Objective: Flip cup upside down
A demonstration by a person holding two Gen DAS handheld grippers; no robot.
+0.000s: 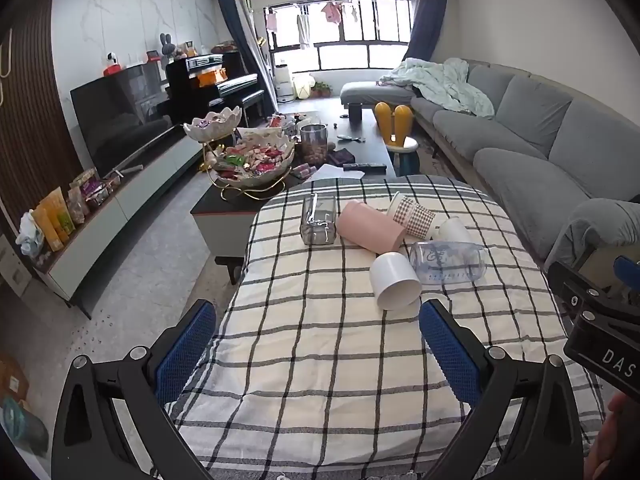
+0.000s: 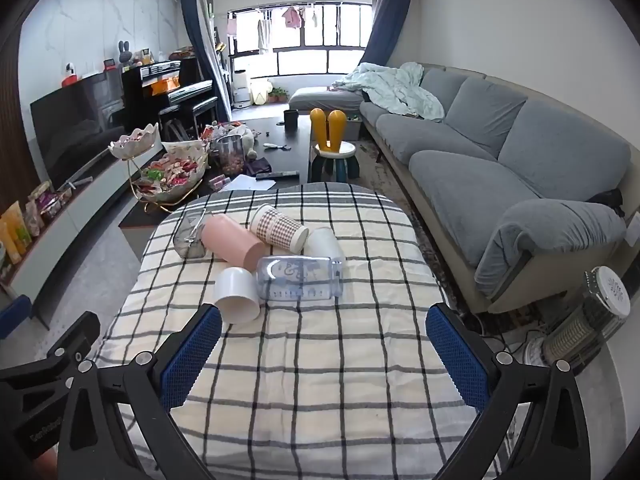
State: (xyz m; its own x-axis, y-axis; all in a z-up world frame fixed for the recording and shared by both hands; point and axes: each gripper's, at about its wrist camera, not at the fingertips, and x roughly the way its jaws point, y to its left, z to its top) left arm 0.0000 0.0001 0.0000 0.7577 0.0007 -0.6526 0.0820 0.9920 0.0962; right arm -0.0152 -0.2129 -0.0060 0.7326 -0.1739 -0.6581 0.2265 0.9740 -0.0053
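Several cups lie on their sides on a checked tablecloth (image 1: 320, 340) (image 2: 320, 360). A white cup (image 1: 394, 286) (image 2: 236, 294) lies nearest, mouth toward me. Behind it lie a clear blue-printed cup (image 1: 448, 261) (image 2: 300, 278), a pink cup (image 1: 370, 225) (image 2: 232, 242), a checkered cup (image 1: 412, 214) (image 2: 278, 226), another white cup (image 1: 454, 232) (image 2: 326, 244) and a clear glass (image 1: 318, 220) (image 2: 190, 238). My left gripper (image 1: 316, 352) is open and empty, near the table's front. My right gripper (image 2: 324, 356) is open and empty, beside it.
A dark coffee table (image 1: 360, 152) (image 2: 280, 148) with snack bowls stands behind the table. A grey sofa (image 1: 540, 140) (image 2: 500, 160) runs along the right. A TV cabinet (image 1: 100, 208) lines the left wall. A heater (image 2: 592, 320) stands at the right floor.
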